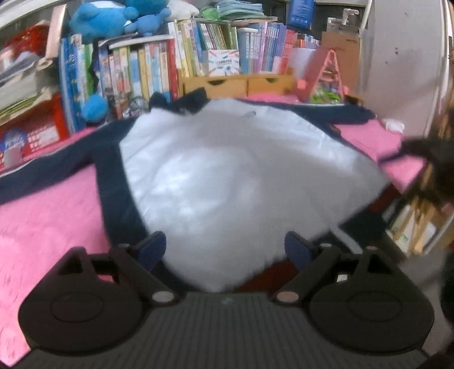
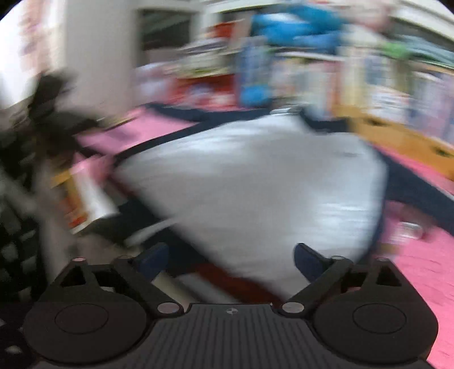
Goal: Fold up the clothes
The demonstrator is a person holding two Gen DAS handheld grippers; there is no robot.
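Observation:
A white shirt [image 1: 227, 170] with navy sleeves and collar lies spread on a pink cloth-covered table [image 1: 48, 215]. Its lower hem hangs over the near table edge. My left gripper [image 1: 225, 247] hovers at that hem, jaws wide open, with white cloth showing between the blue fingertips [image 1: 151, 247] but not pinched. The right wrist view is blurred by motion. It shows the same shirt [image 2: 269, 181] from the other side, with my right gripper [image 2: 231, 259] open just short of the hem and nothing clamped. The other gripper appears as a dark blur [image 2: 54, 125] at the left.
Rows of books [image 1: 147, 68] and a blue plush toy [image 1: 113, 17] fill the back of the table, with wooden drawers [image 1: 241, 83] and a pink rack [image 1: 326, 76]. The table's near edge drops to a floor with boxes [image 2: 85, 198].

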